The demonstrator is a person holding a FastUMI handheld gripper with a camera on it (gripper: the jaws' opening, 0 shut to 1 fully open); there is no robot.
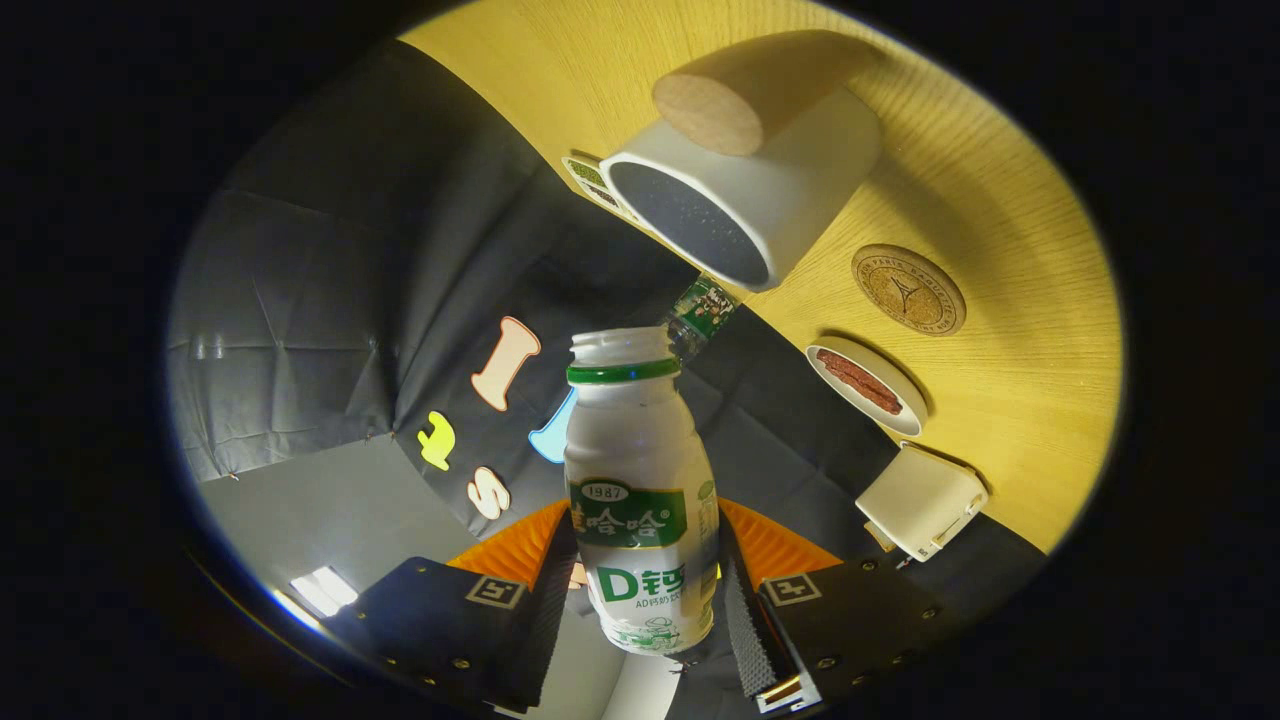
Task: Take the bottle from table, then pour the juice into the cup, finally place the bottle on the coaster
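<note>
Bottle (640, 500): uncapped, between the fingers, mouth toward the cup (745, 195).
Gripper (645, 590): both fingers clamp the bottle's sides.
Cup: dark inside, contents unclear.
Coaster (908, 289): bare, beside cup.

Bottle (640, 490): smooth, translucent white plastic with a glossy printed label. Cup (745, 195): matt white outside, dark speckled inside. Coaster (908, 289): rough cork with a stamped design. Worktop (1010, 380): pale wood, fine grain, satin finish. Claw (645, 605): ribbed pads pressed against the bottle.
</note>
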